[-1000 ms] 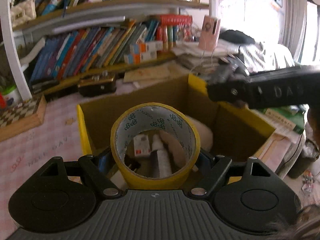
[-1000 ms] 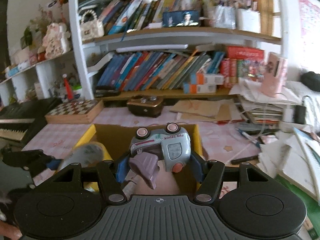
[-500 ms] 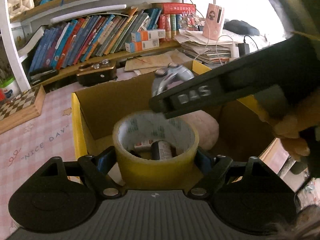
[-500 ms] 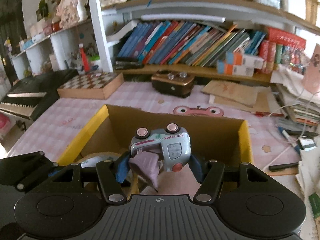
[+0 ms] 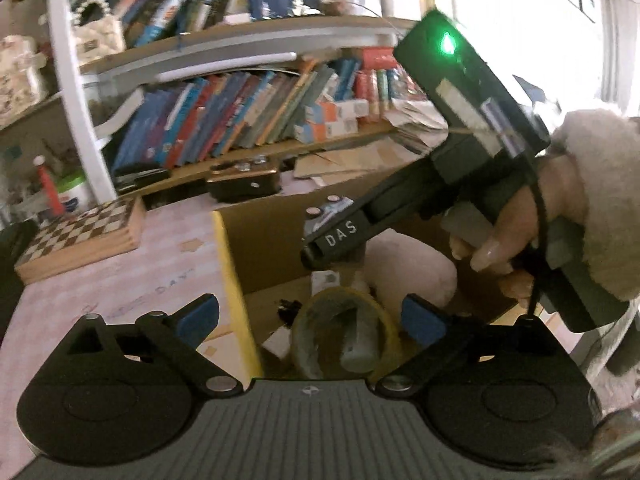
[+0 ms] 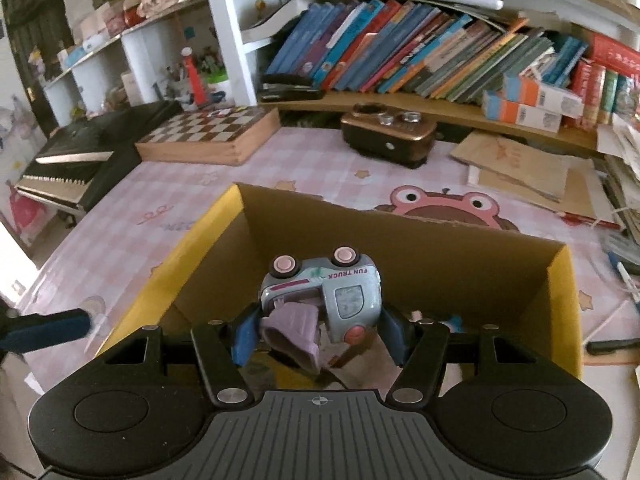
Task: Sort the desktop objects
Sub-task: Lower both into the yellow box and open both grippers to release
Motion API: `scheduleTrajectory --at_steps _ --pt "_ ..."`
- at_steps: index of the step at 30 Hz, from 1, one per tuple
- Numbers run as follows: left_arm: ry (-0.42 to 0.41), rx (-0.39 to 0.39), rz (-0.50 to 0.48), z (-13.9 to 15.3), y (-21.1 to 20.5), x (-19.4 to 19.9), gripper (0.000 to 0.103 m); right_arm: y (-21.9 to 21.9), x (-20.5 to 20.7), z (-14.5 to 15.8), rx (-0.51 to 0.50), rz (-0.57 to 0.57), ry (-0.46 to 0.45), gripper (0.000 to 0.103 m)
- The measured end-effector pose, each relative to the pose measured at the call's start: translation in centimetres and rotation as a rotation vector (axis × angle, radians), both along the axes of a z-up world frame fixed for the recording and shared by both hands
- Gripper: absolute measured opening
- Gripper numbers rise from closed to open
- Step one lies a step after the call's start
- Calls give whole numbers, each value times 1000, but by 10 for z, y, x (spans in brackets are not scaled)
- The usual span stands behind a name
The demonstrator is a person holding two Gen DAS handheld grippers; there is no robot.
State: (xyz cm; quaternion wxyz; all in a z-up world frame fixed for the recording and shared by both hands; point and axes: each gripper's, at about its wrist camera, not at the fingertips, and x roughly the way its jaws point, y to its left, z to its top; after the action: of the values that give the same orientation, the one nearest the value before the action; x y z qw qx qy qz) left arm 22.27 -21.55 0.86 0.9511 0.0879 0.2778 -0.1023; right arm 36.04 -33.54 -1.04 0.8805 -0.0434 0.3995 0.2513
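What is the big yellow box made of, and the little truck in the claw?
The box looks like cardboard: matte brown inside, a thin, rough-cut top edge, glossy yellow outside. The toy truck looks like hard plastic, though painted metal is possible: smooth, slightly shiny pale blue, with printed letters and pink wheels. The right claw is closed on it.

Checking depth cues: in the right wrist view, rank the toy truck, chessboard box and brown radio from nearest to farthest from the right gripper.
1. Toy truck: between the right gripper fingers, over the cardboard box.
2. Chessboard box and brown radio: far left and far centre, too close to call.
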Motion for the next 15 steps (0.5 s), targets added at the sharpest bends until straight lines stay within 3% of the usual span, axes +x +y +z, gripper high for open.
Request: scheduleTrajectory --at_steps 8,15 --pt "-81 -30 136 18 24 -31 103 9 -5 4 -11 44 -37 69" --pt "-113 -43 216 30 42 -50 103 7 -24 14 17 7 -79 69"
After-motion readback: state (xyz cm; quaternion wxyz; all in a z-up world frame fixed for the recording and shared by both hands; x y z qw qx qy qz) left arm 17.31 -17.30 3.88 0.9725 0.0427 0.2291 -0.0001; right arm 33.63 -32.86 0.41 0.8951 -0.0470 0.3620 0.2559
